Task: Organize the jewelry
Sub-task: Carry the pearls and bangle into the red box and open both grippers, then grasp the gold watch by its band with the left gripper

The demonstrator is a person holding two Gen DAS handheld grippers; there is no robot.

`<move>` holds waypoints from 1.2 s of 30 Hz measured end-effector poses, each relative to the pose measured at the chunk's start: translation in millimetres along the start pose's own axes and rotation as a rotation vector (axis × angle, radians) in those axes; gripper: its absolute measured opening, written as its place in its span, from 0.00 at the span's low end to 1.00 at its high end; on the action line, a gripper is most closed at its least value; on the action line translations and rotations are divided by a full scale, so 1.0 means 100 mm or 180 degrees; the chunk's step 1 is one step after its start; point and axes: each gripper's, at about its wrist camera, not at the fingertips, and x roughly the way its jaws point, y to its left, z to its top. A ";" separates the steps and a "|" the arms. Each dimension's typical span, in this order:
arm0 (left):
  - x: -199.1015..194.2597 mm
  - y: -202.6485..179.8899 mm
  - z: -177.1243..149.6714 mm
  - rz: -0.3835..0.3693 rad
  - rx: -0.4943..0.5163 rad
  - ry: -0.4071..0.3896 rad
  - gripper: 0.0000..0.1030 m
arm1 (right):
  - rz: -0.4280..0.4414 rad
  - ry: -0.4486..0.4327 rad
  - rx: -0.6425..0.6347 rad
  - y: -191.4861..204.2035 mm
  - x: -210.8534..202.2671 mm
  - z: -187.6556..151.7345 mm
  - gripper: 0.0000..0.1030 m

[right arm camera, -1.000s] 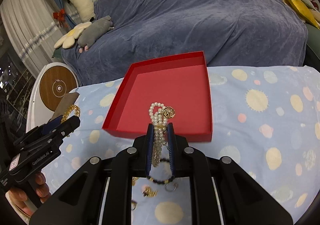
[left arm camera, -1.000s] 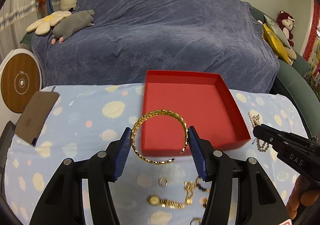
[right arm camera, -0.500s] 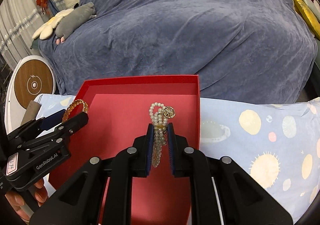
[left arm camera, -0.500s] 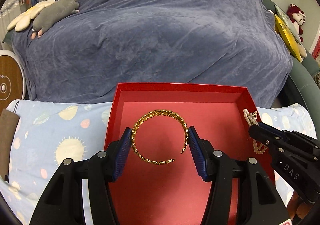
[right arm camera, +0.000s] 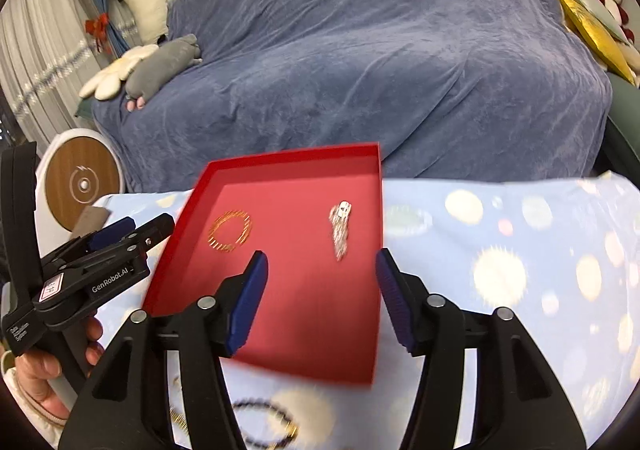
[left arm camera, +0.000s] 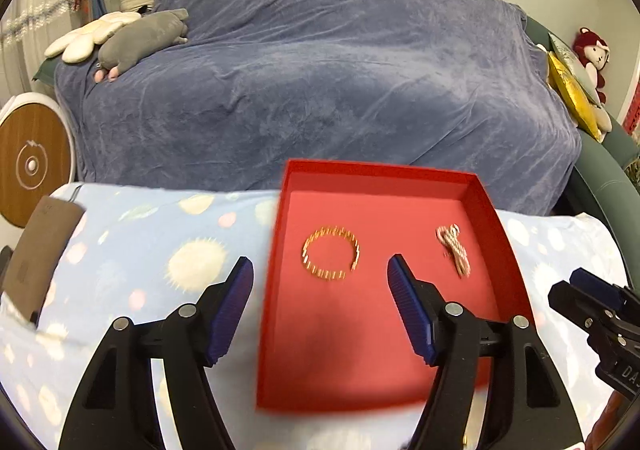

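A red tray (left arm camera: 486, 205) (right arm camera: 280, 161) sits on the patterned tablecloth. A gold bangle (left arm camera: 331, 258) (right arm camera: 231, 230) lies inside it on the left. A pearl bracelet (left arm camera: 453, 249) (right arm camera: 340, 230) lies inside it on the right. My left gripper (left arm camera: 320, 294) is open and empty, above the tray's near left part. It also shows in the right wrist view (right arm camera: 132, 234). My right gripper (right arm camera: 320, 286) is open and empty, above the tray's near right part. It also shows in the left wrist view (left arm camera: 584, 294).
A dark bead bracelet (right arm camera: 272, 422) and a gold chain (right arm camera: 180, 418) lie on the cloth in front of the tray. A brown card (left arm camera: 40, 250) lies at the table's left edge. A sofa under a blue cover (left arm camera: 320, 69) stands behind the table.
Both grippers opened and let go: the gold bangle and the pearl bracelet now lie in the red tray. Both grippers have pulled back toward the near side.
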 end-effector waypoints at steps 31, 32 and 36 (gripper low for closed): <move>-0.15 0.11 -1.62 0.0412 -0.0302 0.0587 0.69 | 0.0019 0.0181 0.0176 0.12 -0.39 -1.13 0.58; -0.15 0.14 -1.64 0.0450 -0.0311 0.0586 0.69 | 0.0028 0.0195 0.0165 0.13 -0.39 -1.14 0.58; -0.23 0.26 -1.71 0.0517 -0.0296 0.0587 0.69 | 0.0075 0.0273 0.0122 0.19 -0.36 -1.17 0.58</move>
